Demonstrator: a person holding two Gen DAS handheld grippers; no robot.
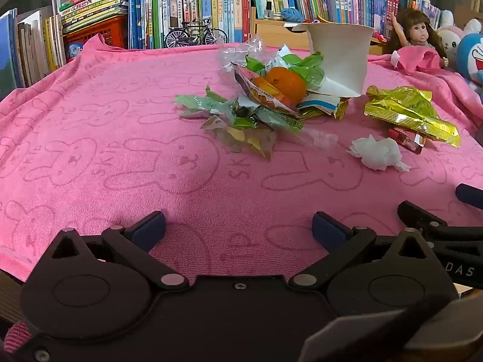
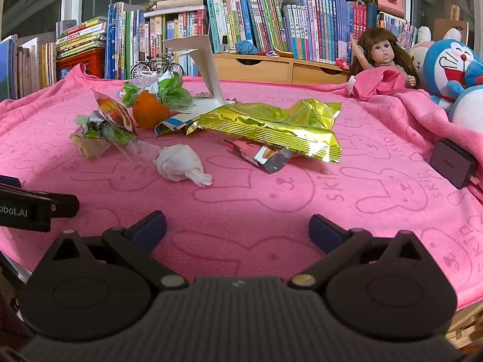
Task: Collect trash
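Trash lies on a pink towel point(image 1: 105, 138) point(image 2: 302, 193). In the heap are green and clear wrappers point(image 1: 238, 114) point(image 2: 99, 132), an orange point(image 1: 286, 83) point(image 2: 149, 114) and a white paper bag point(image 1: 341, 57) point(image 2: 205, 63). A crumpled white tissue point(image 1: 377, 152) point(image 2: 181, 164) lies nearer, beside a gold foil bag point(image 1: 410, 114) point(image 2: 271, 126) that covers a small red and silver wrapper point(image 1: 407, 140) point(image 2: 265, 157). My left gripper point(image 1: 238, 229) and right gripper point(image 2: 238, 227) both hover open and empty over bare towel, short of the trash.
Bookshelves point(image 1: 211, 3) point(image 2: 271, 21) line the back, with a model bicycle point(image 1: 194, 34) point(image 2: 157, 66) and a wooden drawer unit point(image 2: 271, 68). A doll point(image 1: 419, 34) point(image 2: 383, 54) and plush toys point(image 2: 452, 69) sit at the right. A dark charger block point(image 2: 452, 163) rests on the towel.
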